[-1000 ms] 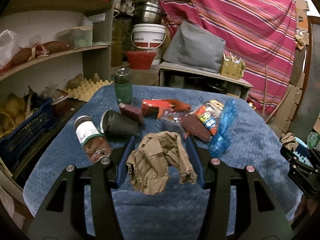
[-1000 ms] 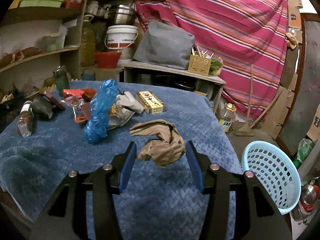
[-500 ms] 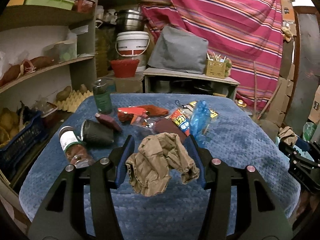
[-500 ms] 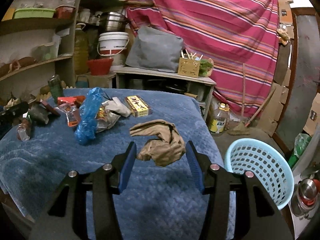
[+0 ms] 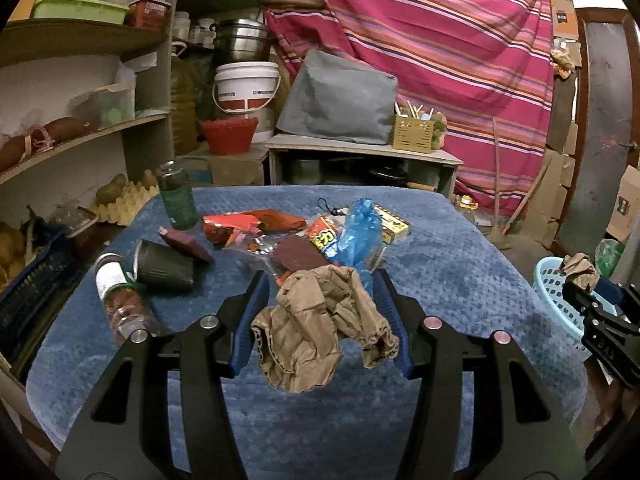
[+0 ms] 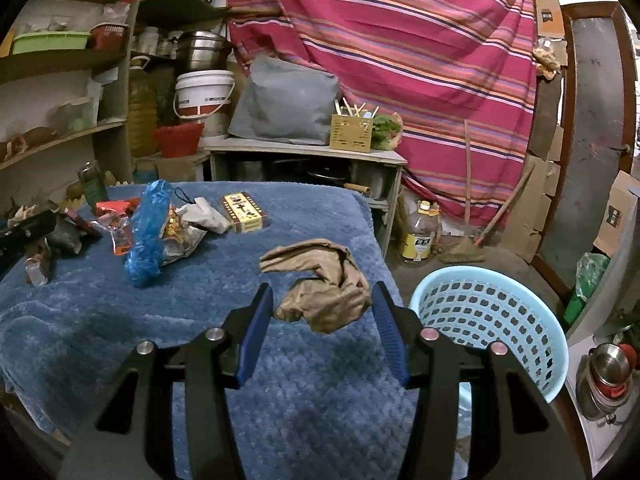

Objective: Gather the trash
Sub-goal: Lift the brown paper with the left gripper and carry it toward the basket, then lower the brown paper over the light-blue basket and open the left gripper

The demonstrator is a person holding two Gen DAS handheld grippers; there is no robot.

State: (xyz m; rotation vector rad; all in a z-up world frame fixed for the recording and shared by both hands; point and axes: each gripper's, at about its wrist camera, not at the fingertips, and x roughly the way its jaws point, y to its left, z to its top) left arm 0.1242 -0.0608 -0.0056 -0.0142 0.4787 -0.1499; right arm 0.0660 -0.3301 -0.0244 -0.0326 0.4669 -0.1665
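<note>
My left hand-held gripper (image 5: pixel 318 312) is clamped on crumpled brown paper (image 5: pixel 320 328); my right hand-held gripper (image 6: pixel 322 316) grips another brown wad (image 6: pixel 324 300), blue basket (image 6: pixel 488 320) just right.

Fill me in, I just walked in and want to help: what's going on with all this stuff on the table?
A person is clearing trash off the blue-covered table with a gripper in each hand. The left gripper holds a crumpled brown paper, and the right gripper holds another brown paper. Both papers are lifted off the table. A light blue basket stands on the floor by the table's right edge. Wrappers, a blue bag, bottles and a small box remain on the table.
</note>
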